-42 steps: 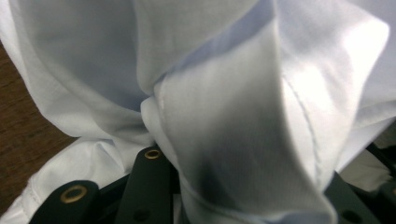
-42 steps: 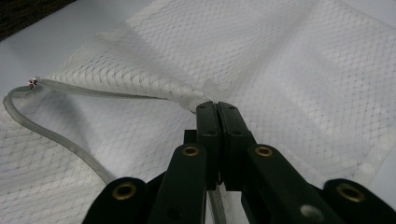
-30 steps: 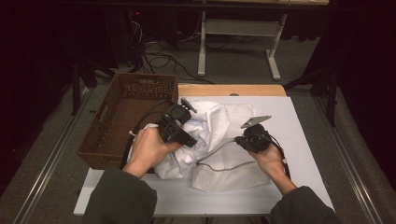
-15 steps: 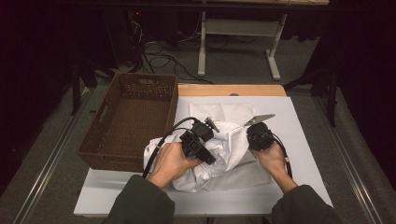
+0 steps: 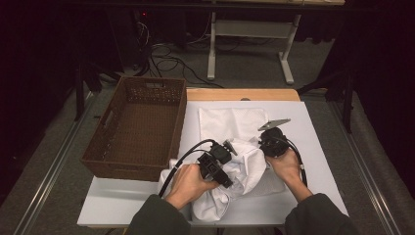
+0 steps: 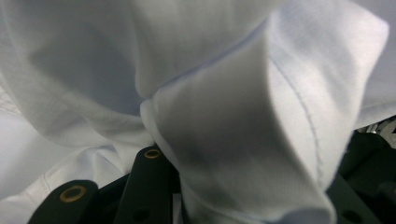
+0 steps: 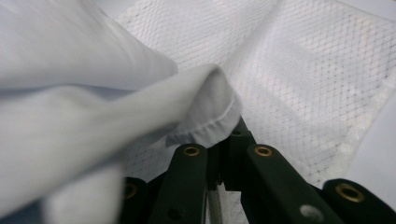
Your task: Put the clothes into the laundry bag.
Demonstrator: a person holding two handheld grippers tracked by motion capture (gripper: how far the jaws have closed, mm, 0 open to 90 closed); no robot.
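Left gripper (image 5: 222,164) and white cloth (image 5: 244,161) now nearer right gripper (image 5: 270,143), cloth more bunched.

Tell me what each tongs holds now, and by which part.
Both tongs are shut on the white cloth. The left tongs pinch a bunched fold with a stitched hem; the right tongs pinch a hemmed edge.

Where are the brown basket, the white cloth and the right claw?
basket (image 5: 108,164), high view, its near wall.
cloth (image 5: 230,120), high view, its flat far part.
right claw (image 7: 219,154), right gripper view, between its tips, pinching the hem.
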